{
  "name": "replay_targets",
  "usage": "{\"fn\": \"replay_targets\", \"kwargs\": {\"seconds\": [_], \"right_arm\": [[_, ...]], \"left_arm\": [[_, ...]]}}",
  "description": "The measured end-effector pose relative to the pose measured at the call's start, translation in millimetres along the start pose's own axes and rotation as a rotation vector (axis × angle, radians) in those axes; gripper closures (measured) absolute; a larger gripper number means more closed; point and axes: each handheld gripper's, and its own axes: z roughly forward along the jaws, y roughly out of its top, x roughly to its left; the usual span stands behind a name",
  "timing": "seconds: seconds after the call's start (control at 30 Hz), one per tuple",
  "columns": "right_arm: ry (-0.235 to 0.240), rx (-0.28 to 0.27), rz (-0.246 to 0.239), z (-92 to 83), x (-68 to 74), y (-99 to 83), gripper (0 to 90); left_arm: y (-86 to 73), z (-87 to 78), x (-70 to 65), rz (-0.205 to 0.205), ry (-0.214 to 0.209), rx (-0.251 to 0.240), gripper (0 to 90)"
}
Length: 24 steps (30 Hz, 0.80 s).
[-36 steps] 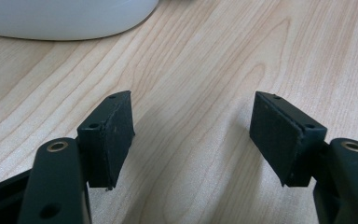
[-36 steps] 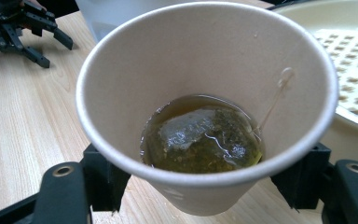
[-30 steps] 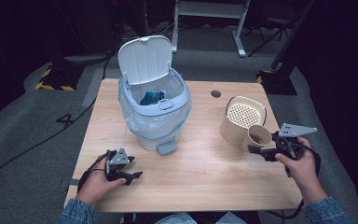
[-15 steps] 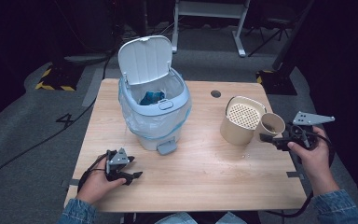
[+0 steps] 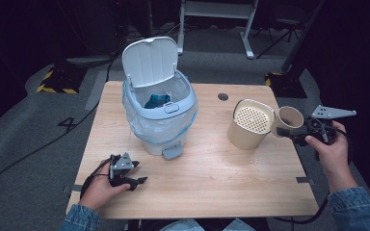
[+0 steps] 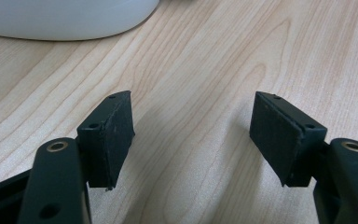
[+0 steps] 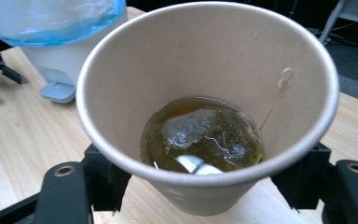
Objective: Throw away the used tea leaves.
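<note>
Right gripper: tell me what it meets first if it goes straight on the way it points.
Probably the cream strainer container: the right gripper, shut on the paper cup, points toward it, the cup's rim close beside it.

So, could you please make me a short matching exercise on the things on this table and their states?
Things:
1. bin
2. cup
3. strainer pot
4. left tool

States:
A. holds a wet tea bag
B. open, empty, low over the table
C. lid up, blue bag inside
D. perforated top, beside the cup

Pairs: 1-C, 2-A, 3-D, 4-B
</note>
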Motion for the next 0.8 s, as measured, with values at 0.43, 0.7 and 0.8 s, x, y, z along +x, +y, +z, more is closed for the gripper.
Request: {"fn": "replay_targets", "kwargs": {"seconds": [0.43, 0.7, 0.8], "right_arm": [[-0.048, -0.016, -0.041, 2.3, -28.0, 17.3, 30.5], [-0.061, 0.009, -0.062, 14.7, -40.3, 25.1, 30.5], [-0.069, 0.029, -0.087, 20.1, -42.9, 28.6, 30.5]], "left_arm": [[0.1, 0.1, -0.7, -0.002, 0.003, 0.001, 30.8], [0.0, 0.1, -0.9, -0.002, 0.005, 0.001, 30.8], [-0.1, 0.0, -1.3, -0.005, 0.007, 0.001, 30.8]]}}
